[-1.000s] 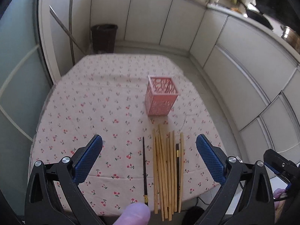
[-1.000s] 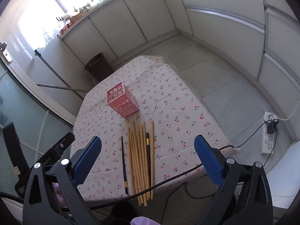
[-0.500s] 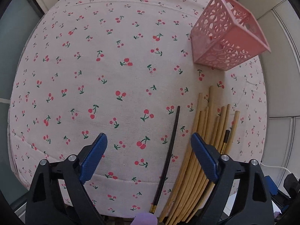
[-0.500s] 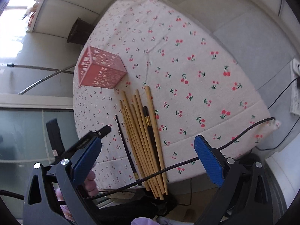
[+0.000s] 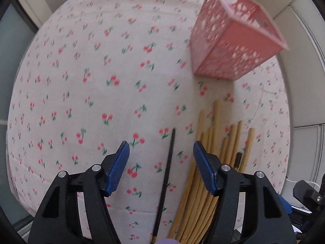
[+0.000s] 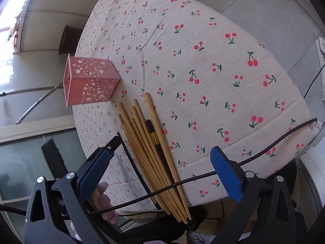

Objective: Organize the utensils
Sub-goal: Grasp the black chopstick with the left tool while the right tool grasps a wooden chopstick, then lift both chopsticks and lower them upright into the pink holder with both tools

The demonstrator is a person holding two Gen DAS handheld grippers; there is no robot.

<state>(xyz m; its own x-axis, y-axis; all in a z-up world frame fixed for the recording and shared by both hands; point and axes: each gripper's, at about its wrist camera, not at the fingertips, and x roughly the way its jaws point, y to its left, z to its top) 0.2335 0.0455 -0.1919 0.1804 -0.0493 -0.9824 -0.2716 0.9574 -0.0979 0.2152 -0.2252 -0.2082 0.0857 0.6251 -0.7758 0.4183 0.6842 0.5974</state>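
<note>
A pink perforated holder (image 5: 233, 44) stands on the cherry-print tablecloth (image 5: 91, 71); it also shows in the right wrist view (image 6: 89, 81). Several wooden chopsticks (image 5: 205, 174) lie bundled near the front edge, with one black chopstick (image 5: 166, 179) apart on their left and another black one (image 6: 154, 138) among them. My left gripper (image 5: 160, 152) is open, low over the cloth, its jaws either side of the lone black chopstick. My right gripper (image 6: 160, 160) is open above the bundle (image 6: 150, 148) at the table's front edge.
A black cable (image 6: 223, 168) runs across the front of the table in the right wrist view. A dark waste bin (image 6: 68, 38) stands on the floor beyond the table. White cabinets and grey floor tiles surround the table.
Both grippers have come down and closer to the table. My left gripper's jaws have narrowed and now straddle the lone black chopstick.
</note>
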